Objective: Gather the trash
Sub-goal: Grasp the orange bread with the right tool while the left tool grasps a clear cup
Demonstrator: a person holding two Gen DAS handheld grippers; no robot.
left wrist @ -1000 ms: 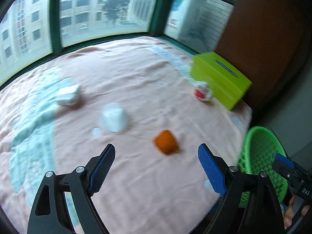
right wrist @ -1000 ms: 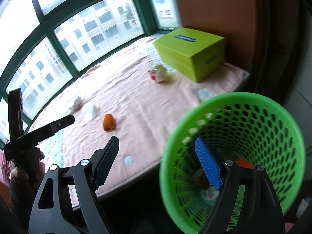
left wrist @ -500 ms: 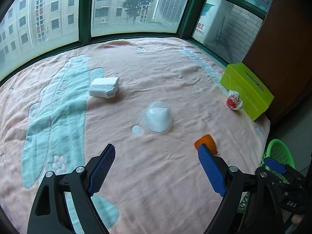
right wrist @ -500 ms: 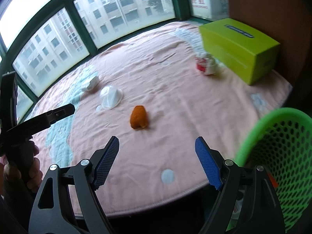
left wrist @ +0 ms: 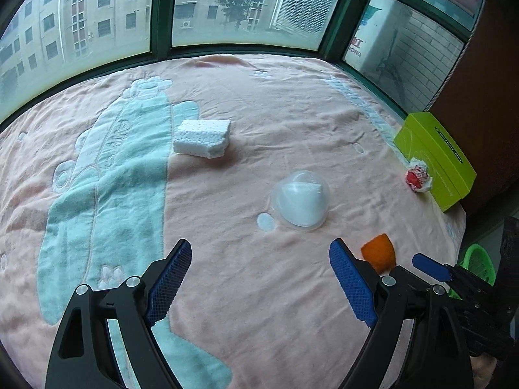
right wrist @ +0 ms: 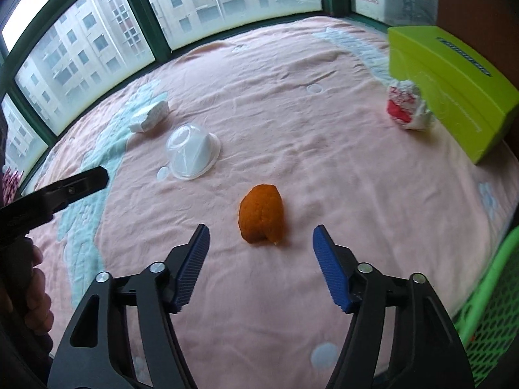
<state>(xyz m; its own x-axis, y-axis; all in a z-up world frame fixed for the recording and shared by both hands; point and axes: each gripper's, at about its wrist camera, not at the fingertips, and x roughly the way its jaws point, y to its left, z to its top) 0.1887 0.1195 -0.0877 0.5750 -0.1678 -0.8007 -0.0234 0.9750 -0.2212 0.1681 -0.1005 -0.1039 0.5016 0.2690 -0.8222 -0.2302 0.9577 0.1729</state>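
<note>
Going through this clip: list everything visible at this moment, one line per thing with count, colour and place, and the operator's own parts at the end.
orange peel: 1, orange, on the blanket just ahead of the right gripper
plastic cup: 1, clear and white, upside down, mid-blanket
foam block: 1, white, far side, at the teal pattern's edge
crumpled wrapper: 1, red and white, against the box
box: 1, lime green, right edge of the blanket by the brown wall
basket: 1, green mesh, beside the platform at lower right
blanket: 1, pink with teal pattern, covering the window platform
windows: several panes, green frames, behind
left gripper: black with blue pads, open, empty
right gripper: same, closing, nothing between the pads yet
hand: 1, on the left gripper's handle
</note>
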